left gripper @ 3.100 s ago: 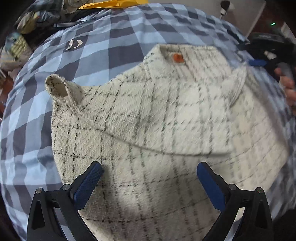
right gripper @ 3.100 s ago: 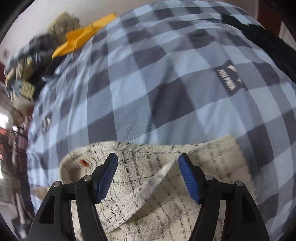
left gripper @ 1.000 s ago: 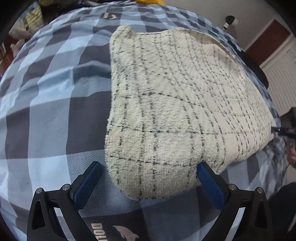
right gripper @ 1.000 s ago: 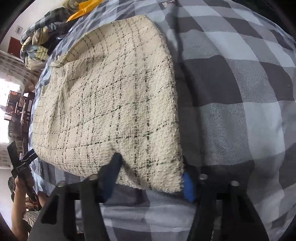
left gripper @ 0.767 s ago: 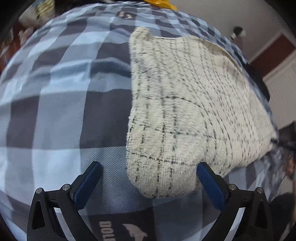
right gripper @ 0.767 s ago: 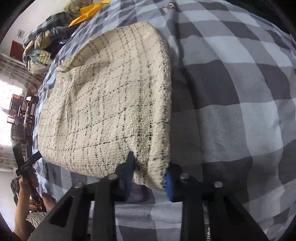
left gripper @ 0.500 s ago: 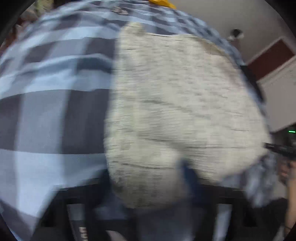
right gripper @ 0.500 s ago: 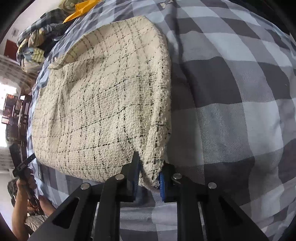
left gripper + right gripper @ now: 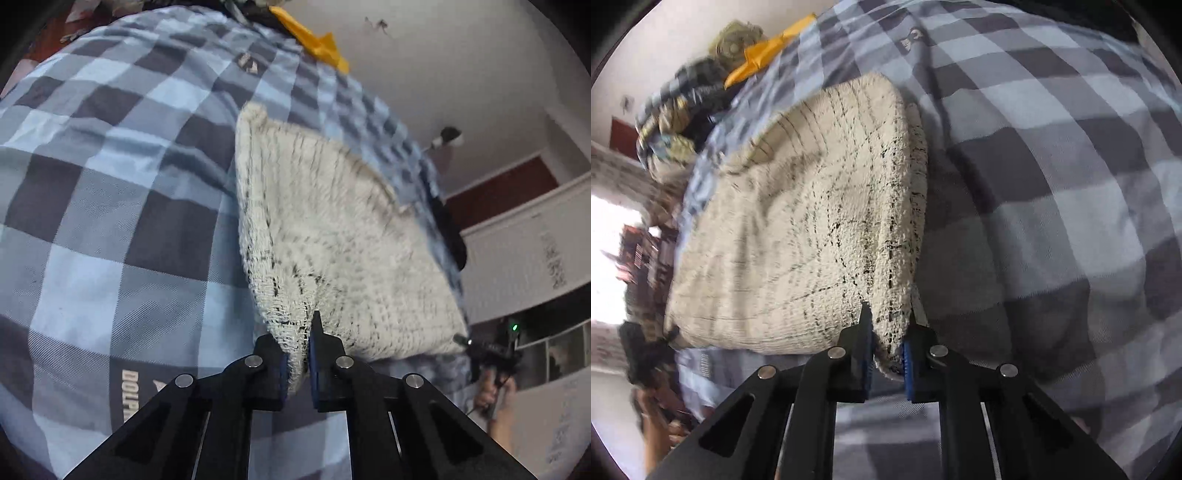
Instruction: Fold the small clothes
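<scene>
In the left wrist view, the cream checked garment (image 9: 332, 229) is seen in the centre and right of the frame, lying on the blue-and-grey checked bedcover (image 9: 110, 221). Its near corner, low in the centre, is pinched between the pads of the left gripper (image 9: 297, 363); the jaws are closing and the cloth is already pressed between them. At the upper centre an orange thing (image 9: 314, 40) is seen at the far edge of the bed. At the lower right a hand (image 9: 495, 391) with the other tool is partly visible.

In the right wrist view, a pile of other clothes (image 9: 676, 110) is seen at the upper left, beside an orange thing (image 9: 764, 55). The garment (image 9: 812, 221) fills the centre left, and its other near corner, low in the centre, is clamped by the right gripper (image 9: 888, 360), whose jaws are closing on the cloth too.

The step in hand is judged to be the grasp of both near corners for the next fold. The next move probably calls for both corners to be raised together and carried toward the far edge, evenly, so that the edges meet. Nothing is seen in the way on the bedcover; the thick, loose weave could slip or sag if one side is lifted faster.
</scene>
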The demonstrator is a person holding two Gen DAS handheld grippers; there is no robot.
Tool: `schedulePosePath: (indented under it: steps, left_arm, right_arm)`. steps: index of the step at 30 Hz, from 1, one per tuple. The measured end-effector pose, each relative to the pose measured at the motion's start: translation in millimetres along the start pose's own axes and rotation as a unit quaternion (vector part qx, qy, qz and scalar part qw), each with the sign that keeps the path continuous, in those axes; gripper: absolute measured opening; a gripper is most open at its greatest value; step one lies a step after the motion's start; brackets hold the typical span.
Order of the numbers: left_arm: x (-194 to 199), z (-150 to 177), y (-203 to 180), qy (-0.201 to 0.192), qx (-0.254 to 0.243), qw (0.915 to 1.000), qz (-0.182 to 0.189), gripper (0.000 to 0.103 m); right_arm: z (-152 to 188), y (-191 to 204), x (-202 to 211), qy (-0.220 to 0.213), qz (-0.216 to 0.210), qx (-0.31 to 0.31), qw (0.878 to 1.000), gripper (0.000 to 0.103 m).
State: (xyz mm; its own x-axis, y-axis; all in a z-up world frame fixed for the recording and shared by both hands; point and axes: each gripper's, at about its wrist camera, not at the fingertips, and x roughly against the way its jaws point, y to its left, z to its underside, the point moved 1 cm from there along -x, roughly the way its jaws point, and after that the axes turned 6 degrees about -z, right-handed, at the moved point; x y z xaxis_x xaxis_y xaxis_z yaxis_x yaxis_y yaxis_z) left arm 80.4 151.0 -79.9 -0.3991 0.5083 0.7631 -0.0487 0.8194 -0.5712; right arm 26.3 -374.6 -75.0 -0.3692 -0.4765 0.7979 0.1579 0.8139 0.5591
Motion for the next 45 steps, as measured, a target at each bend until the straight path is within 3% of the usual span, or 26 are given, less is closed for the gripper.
schedulePosePath:
  steps: [5,7,9,12,15,16,17,18,19,20,22,24,26,29,31,33,36,40,43,44,45]
  left_arm:
    - [18,1,13,-0.013,0.023,0.9996,0.006,0.007]
    - [14,4,22,-0.005,0.024,0.9997,-0.008,0.007]
    - [-3,10,34,0.03,0.029,0.9986,-0.032,0.007]
    - [-45,22,43,0.102,-0.003,0.9871,-0.124,0.007]
    - [-51,15,28,0.09,-0.036,0.9817,-0.163,0.009]
    - [-47,11,22,0.079,-0.042,0.981,-0.172,0.011]
    - [-44,7,18,0.076,-0.039,0.9792,-0.184,0.018]
    - [-41,5,16,0.076,-0.033,0.977,-0.197,0.023]
    - [-31,6,16,0.068,-0.02,0.9733,-0.218,0.039]
    - [-22,4,13,0.055,-0.012,0.9714,-0.231,0.071]
    - [5,-2,3,0.0,-0.005,0.968,-0.251,0.103]
    - [29,-9,-16,-0.056,-0.01,0.9601,-0.274,0.103]
    - [38,-20,-38,-0.075,-0.024,0.9555,-0.284,0.103]
    - [24,-36,-76,-0.066,-0.033,0.9561,-0.284,0.103]
    - [2,-43,-101,-0.048,-0.054,0.963,-0.26,0.103]
    - [-17,-39,-116,-0.045,-0.084,0.9621,-0.255,0.103]
    - [-51,-28,-122,-0.041,-0.144,0.9406,-0.305,0.103]
    - [-74,-9,-110,0.019,-0.213,0.91,-0.355,0.103]
    - [-73,-5,-107,0.028,-0.22,0.9014,-0.372,0.103]
    - [-73,-5,-107,0.028,-0.222,0.9009,-0.372,0.103]
    - [-74,-6,-107,0.028,-0.223,0.9005,-0.372,0.103]
  right_arm:
    - [13,-10,23,-0.019,-0.107,-0.054,0.993,0.009]
    - [16,-19,20,-0.013,-0.12,-0.08,0.99,0.009]
    - [16,-28,1,0.012,-0.089,-0.104,0.991,0.009]
    - [17,-39,-36,0.076,-0.017,-0.109,0.991,0.009]
    - [12,-37,-47,0.089,0.007,-0.116,0.989,0.014]
    - [10,-37,-45,0.087,0.013,-0.122,0.989,0.02]
    - [10,-38,-42,0.085,0.031,-0.132,0.987,0.032]
    - [9,-39,-37,0.074,0.062,-0.143,0.985,0.035]
    - [8,-38,-30,0.059,0.087,-0.146,0.984,0.035]
    - [5,-35,-19,0.04,0.115,-0.141,0.982,0.035]
    - [-6,-19,7,-0.008,0.16,-0.119,0.98,0.036]
    - [-15,3,20,-0.043,0.173,-0.091,0.98,0.041]
    - [-28,35,18,-0.047,0.173,-0.043,0.983,0.043]
    - [-50,102,-13,-0.021,0.15,0.061,0.987,0.043]
    - [-58,149,-43,-0.002,0.14,0.14,0.98,0.043]
    - [-70,201,-87,0.026,0.118,0.224,0.967,0.043]
    - [-74,228,-131,0.06,0.112,0.282,0.951,0.043]
    - [-84,240,-175,0.1,0.118,0.324,0.933,0.043]
    - [-75,251,-210,0.134,0.181,0.366,0.903,0.043]
    - [-75,250,-218,0.146,0.184,0.369,0.899,0.042]
    - [-78,248,-226,0.157,0.168,0.36,0.904,0.037]
